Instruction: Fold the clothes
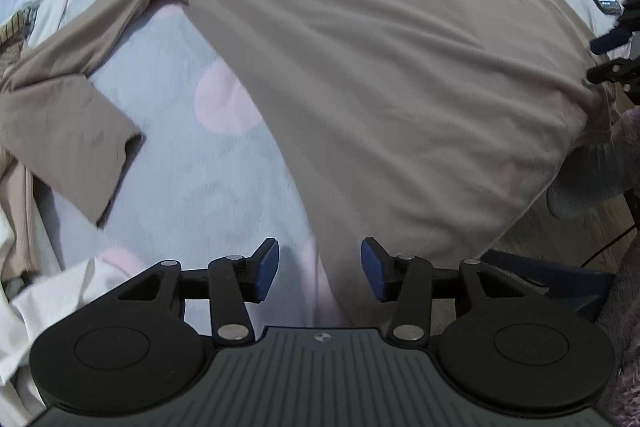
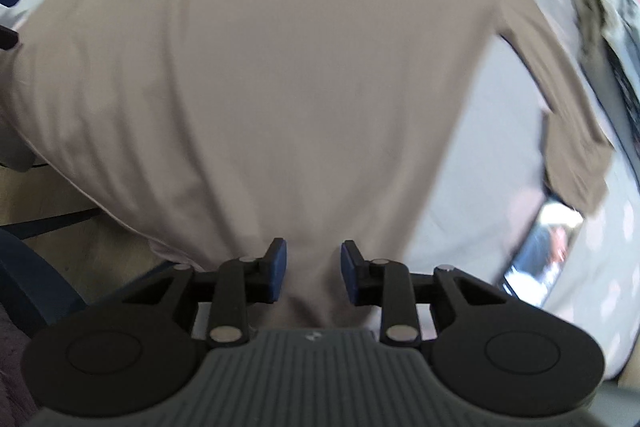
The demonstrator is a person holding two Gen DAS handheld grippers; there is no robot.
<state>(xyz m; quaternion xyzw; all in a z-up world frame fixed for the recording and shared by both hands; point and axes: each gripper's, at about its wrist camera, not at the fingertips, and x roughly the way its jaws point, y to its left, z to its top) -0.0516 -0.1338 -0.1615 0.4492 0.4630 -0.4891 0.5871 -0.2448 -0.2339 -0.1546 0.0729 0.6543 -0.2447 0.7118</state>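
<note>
Tan long-sleeve shirt [image 1: 360, 59] is spread flat on the bed [image 1: 180, 155], body smooth, hem hanging over the bed's near edge. No fold in the body is visible in either view.

Sleeves:
- One sleeve [image 1: 68, 99] lies angled out from the body toward the bed's left side, cuff end near the pile of other clothes [image 1: 16, 39] there.
- Other sleeve [image 2: 560, 99] runs out toward the right side of the bed, its cuff touching or overlapping a phone [image 2: 540, 251] with a lit screen. From the left wrist view the same cuff looks doubled over by the phone, but I can't tell for sure.

Tools:
- Left tool [image 1: 319, 273]: fingers apart, moderately wide, nothing between them. It hovers at the near edge, over the shirt's left hem corner and the bare sheet.
- Right tool [image 2: 313, 273]: fingers apart, a bit narrower, nothing gripped. It sits above the hem near the middle-right of the body. Right view is motion-blurred.

Progress, as a judgement: the shirt is laid out and flattened, ready for folding, and no completed fold shows. What's left looks like all of it: sleeves in, sides over, then halving the body. The phone by the right cuff may snag that sleeve fold.
</note>
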